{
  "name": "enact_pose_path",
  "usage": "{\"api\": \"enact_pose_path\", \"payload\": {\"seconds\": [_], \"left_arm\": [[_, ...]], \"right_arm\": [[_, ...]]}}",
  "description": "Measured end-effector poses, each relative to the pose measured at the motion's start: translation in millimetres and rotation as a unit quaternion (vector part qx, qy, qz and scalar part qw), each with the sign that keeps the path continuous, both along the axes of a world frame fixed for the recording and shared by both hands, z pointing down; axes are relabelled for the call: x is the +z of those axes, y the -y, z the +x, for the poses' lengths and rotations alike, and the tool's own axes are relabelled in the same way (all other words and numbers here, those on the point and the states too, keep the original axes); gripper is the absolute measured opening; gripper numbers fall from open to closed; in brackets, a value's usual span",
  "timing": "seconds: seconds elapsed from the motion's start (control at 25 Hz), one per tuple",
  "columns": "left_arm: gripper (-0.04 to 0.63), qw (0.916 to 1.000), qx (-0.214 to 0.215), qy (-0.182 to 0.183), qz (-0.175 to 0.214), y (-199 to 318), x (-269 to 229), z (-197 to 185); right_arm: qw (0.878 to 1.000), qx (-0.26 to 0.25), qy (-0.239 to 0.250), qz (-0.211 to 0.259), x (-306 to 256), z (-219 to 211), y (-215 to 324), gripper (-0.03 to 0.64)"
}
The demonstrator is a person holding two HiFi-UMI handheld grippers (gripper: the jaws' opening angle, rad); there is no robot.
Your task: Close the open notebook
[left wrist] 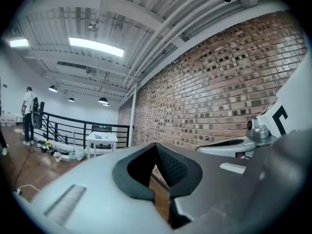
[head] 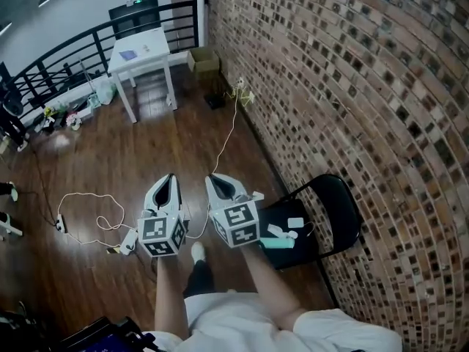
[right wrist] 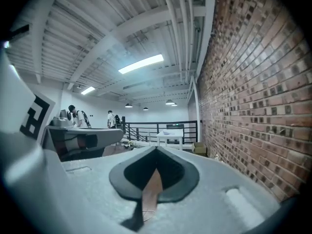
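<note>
No open notebook can be made out for certain. A small white table (head: 157, 59) stands far off by the railing, with a flat bluish sheet (head: 129, 54) on it, too small to identify. My left gripper (head: 171, 177) and right gripper (head: 212, 177) are held side by side over the wooden floor, pointing roughly level toward that table. Both are shut with nothing between the jaws. The left gripper view shows the left gripper (left wrist: 156, 146) with its tips meeting and the table (left wrist: 101, 139) ahead. In the right gripper view the right gripper (right wrist: 156, 149) is likewise shut, table (right wrist: 169, 135) beyond.
A brick wall (head: 352, 86) runs along the right. A black folding chair (head: 326, 215) stands against it, with small white and teal items on the seat. White cables (head: 88, 215) trail over the floor. A cardboard box (head: 203, 61) and a black railing (head: 66, 53) are behind. People (right wrist: 73, 114) stand far off.
</note>
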State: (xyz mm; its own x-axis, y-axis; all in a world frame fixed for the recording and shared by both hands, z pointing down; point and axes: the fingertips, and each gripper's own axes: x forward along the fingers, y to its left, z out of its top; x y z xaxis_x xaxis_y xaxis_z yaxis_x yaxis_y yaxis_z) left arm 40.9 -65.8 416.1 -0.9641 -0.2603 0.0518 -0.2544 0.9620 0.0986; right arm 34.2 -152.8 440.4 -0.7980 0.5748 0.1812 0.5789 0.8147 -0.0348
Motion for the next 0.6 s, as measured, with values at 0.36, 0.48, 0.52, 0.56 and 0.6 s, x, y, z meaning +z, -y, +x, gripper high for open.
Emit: {"api": "enact_pose_path", "payload": {"seconds": [0.36, 0.48, 0.52, 0.56, 0.6], "left_arm": [[0.011, 0.9996, -0.02, 0.021, 0.007, -104.2, -21.6, -164.2], [0.009, 0.9989, -0.026, 0.035, 0.014, -144.7, -32.1, -215.9], [0.009, 0.9986, -0.031, 0.037, 0.019, -157.9, -32.8, -230.1], [0.009, 0.9983, -0.037, 0.038, 0.025, -169.9, -31.7, -243.5], [0.009, 0.998, -0.042, 0.036, 0.031, -179.9, -28.6, -256.2]], "right_arm": [[1.0, 0.018, -0.004, -0.013, -18.8, -177.8, -92.3, -0.014], [1.0, 0.011, 0.006, -0.012, -29.7, -230.8, -130.8, -0.014], [1.0, 0.004, 0.011, -0.01, -31.1, -243.5, -143.4, -0.014], [1.0, -0.003, 0.014, -0.005, -31.1, -255.1, -155.1, -0.014], [1.0, -0.01, 0.016, 0.001, -29.3, -266.3, -165.6, -0.014]]}}
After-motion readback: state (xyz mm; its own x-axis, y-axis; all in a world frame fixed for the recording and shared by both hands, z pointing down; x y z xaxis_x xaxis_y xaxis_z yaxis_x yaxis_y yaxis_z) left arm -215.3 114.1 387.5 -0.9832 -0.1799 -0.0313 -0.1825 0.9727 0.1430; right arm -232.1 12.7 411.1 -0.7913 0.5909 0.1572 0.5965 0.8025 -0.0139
